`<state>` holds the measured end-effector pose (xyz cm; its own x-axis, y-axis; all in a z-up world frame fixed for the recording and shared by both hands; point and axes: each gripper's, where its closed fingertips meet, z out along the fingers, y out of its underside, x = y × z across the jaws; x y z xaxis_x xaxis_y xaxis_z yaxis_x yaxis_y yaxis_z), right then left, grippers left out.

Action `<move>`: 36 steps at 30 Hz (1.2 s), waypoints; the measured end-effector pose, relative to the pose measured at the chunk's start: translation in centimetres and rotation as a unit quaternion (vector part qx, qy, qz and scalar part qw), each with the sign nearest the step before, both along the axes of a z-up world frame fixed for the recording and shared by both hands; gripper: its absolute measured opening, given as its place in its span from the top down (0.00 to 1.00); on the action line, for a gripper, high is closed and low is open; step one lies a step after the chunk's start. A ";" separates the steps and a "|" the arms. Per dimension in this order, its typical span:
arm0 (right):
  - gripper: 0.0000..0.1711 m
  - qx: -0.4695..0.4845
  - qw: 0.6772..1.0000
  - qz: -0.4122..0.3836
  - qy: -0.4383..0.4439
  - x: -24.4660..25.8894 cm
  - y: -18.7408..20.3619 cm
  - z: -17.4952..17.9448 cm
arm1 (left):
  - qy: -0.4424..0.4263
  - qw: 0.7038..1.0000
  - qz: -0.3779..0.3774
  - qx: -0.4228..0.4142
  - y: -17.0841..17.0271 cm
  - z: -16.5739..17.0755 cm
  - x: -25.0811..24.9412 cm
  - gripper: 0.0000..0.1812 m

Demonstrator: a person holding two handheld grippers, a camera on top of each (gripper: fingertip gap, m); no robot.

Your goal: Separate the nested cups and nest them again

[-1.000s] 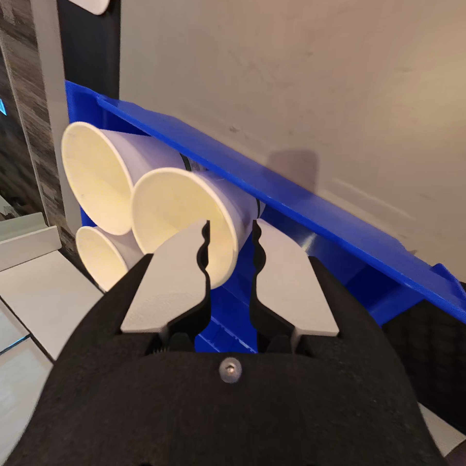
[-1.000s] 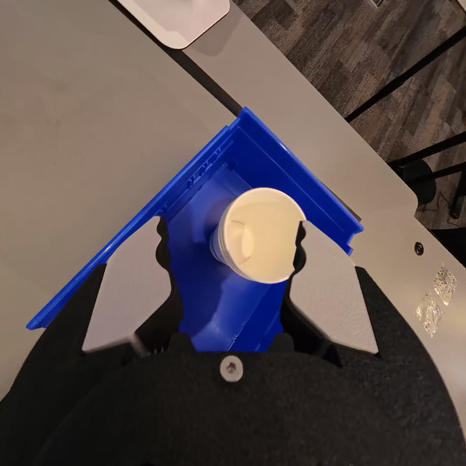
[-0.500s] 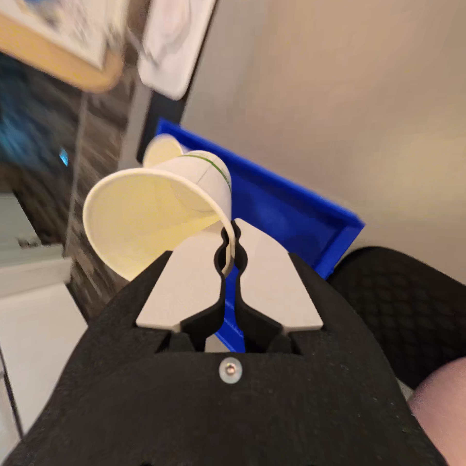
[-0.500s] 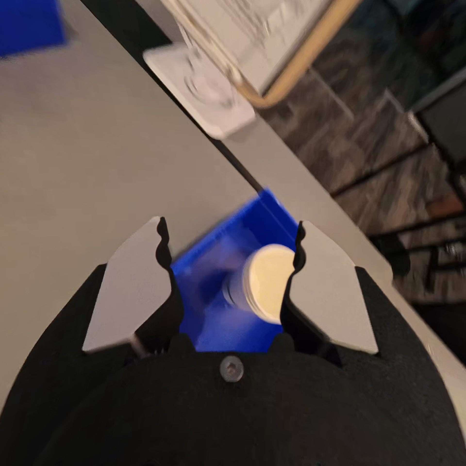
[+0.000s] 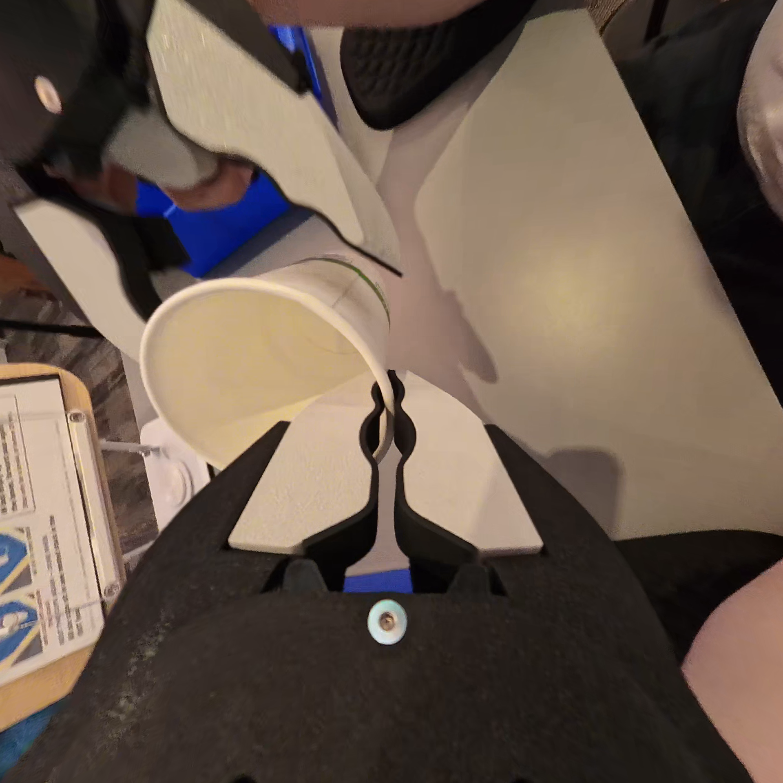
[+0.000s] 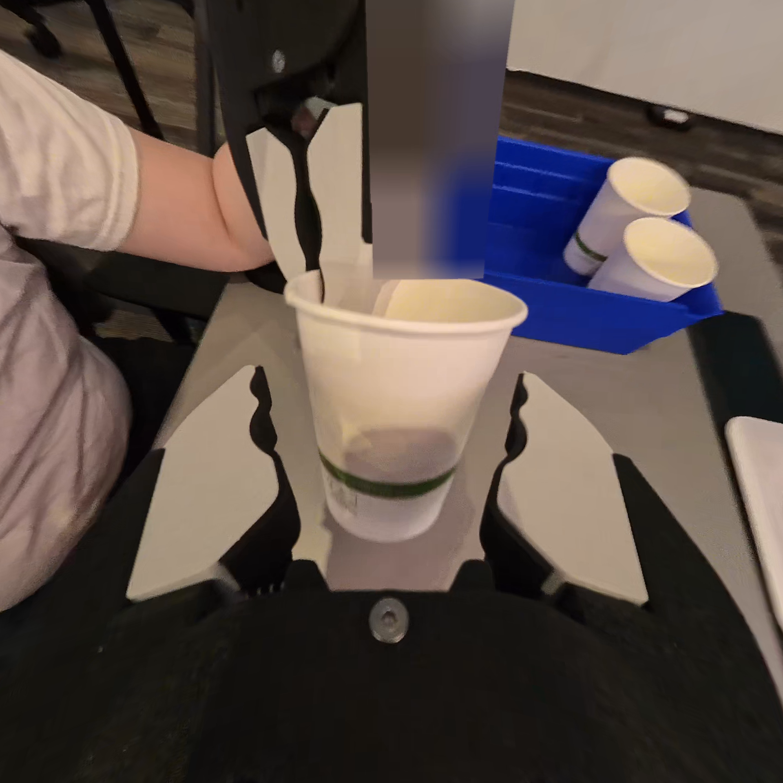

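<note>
Pinching rim: left gripper (image 5: 387,383), white green-banded cup (image 6: 394,406) | right gripper (image 6: 390,417) fingers apart

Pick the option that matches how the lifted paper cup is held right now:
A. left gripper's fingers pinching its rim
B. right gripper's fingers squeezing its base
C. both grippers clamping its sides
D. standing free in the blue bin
A: the left gripper is shut on the rim of the paper cup, while the right gripper is open around its lower half without touching.

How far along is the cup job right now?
Done: one white cup is out of the blue bin, pinched at its rim by the left gripper. In hand: the open right gripper brackets its base. Left: separating it, re-nesting, and the two bin cups.
</note>
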<state>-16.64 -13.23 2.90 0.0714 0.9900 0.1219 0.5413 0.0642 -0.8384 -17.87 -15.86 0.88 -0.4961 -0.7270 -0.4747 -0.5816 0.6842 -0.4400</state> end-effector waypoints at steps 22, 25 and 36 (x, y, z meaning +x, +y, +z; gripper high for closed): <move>0.47 -0.038 0.995 -0.086 0.014 6.7 4.2 1.4 | -0.150 0.982 0.107 0.038 3.2 6.3 -2.6 0.75; 0.47 0.058 0.951 -0.278 0.121 16.4 9.0 7.2 | -0.168 0.977 0.123 0.051 3.7 7.2 -3.9 0.77; 0.47 0.091 0.810 -0.510 0.275 38.1 13.9 3.8 | -0.103 0.985 0.120 0.062 3.7 4.6 -2.5 0.76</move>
